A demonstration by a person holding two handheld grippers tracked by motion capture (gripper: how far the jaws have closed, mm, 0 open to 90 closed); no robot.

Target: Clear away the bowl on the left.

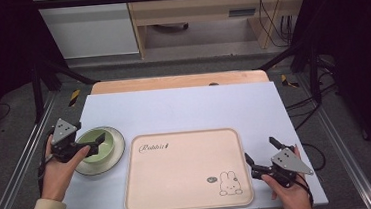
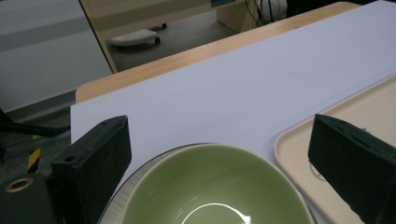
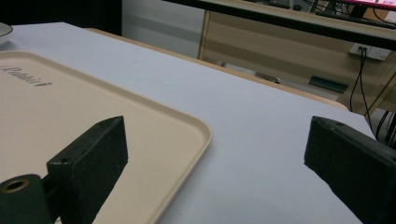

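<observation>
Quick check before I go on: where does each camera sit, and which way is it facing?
High view: above the person's side, looking forward and down; both forearms, left tongs at the green bowl, right tongs beside the beige tray.
Left gripper view: rides the left tongs, jaws spread over the green bowl.
Right gripper view: rides the right tongs, jaws spread over the tray's corner.
Shared: beige tray, white table.

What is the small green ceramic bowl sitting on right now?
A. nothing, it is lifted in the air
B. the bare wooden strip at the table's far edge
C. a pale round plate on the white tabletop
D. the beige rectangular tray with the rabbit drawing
C: the high view shows the small green ceramic bowl resting on a pale round plate, left of the beige rectangular tray, with the open left gripper at it.
</observation>
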